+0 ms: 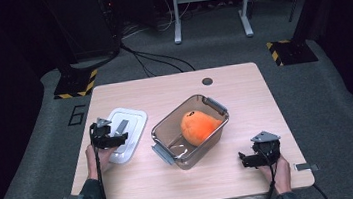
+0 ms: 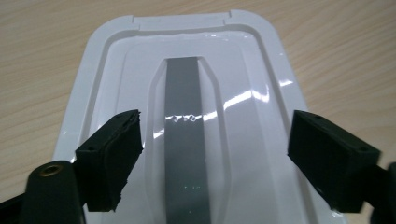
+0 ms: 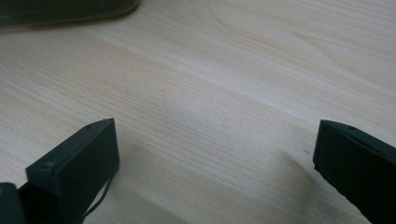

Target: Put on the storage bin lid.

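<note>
A clear plastic box point(image 1: 171, 155) with grey latches stands in the middle of the table, and an orange plush fruit point(image 1: 198, 126) lies inside it. Its white lid point(image 1: 129, 132) lies flat to the left. My left gripper point(image 1: 120, 139) hovers over the near part of the lid point(image 2: 116, 74), its jaws apart on either side of the lid's grey centre strip point(image 2: 185, 140), with neither pad touching it. My right gripper point(image 1: 243, 161) rests low over bare wood at the front right, jaws wide apart point(image 3: 215, 163) with nothing between them.
The table point(image 1: 243, 87) is light wood with a small round grommet point(image 1: 207, 81) near the far edge. A corner of the clear box point(image 3: 65, 11) is at the top left of the right gripper view. Cables and stand feet lie on the floor beyond.
</note>
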